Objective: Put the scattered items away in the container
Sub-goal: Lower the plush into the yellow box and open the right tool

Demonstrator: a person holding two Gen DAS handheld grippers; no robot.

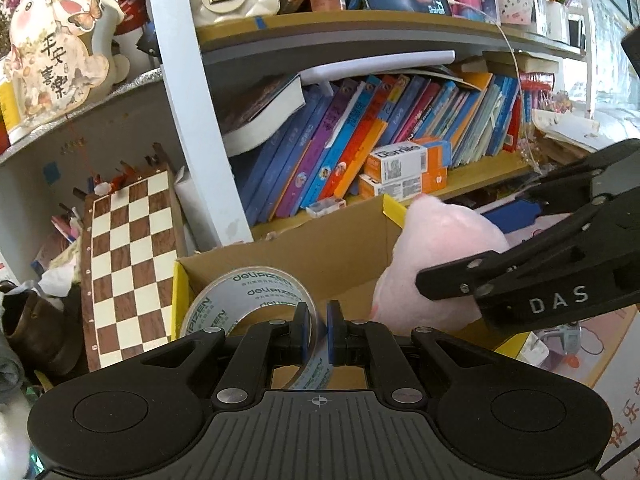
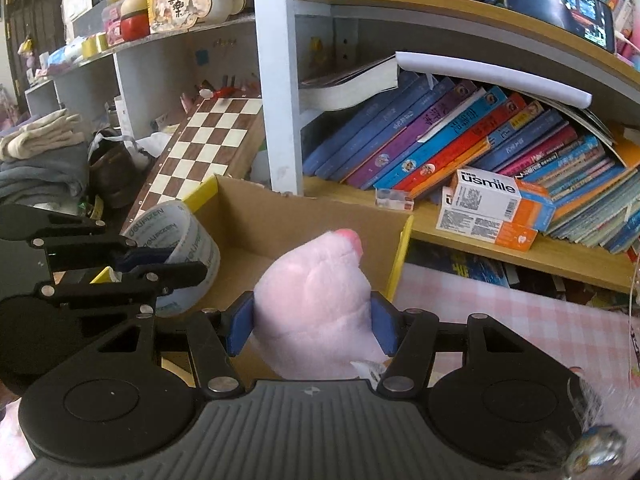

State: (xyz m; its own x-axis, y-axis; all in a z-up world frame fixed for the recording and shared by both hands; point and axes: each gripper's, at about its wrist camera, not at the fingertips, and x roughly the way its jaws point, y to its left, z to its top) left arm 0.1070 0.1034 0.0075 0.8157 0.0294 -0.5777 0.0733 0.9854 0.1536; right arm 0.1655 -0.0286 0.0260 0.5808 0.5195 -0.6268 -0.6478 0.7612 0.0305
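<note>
1. Looking along the left gripper (image 1: 318,330) in the left wrist view: its blue fingers (image 1: 302,330) sit narrow, pinching the wall of a clear tape roll (image 1: 240,300) just over the near edge of the open cardboard box (image 1: 336,248). The right gripper (image 1: 516,256) reaches in from the right with a pink plush toy (image 1: 436,264) above the box.

2. Right wrist view: the right gripper (image 2: 313,326) squeezes the pink plush toy (image 2: 316,300) between its fingers (image 2: 240,328), over the cardboard box (image 2: 280,220). The left gripper (image 2: 132,264) holds the tape roll (image 2: 196,248) at the box's left corner. A chessboard (image 2: 200,148) leans behind, books (image 2: 460,136) fill the shelf.

pink plush toy (image 2: 316,304), brown-and-cream checked chessboard (image 1: 128,268)
</note>
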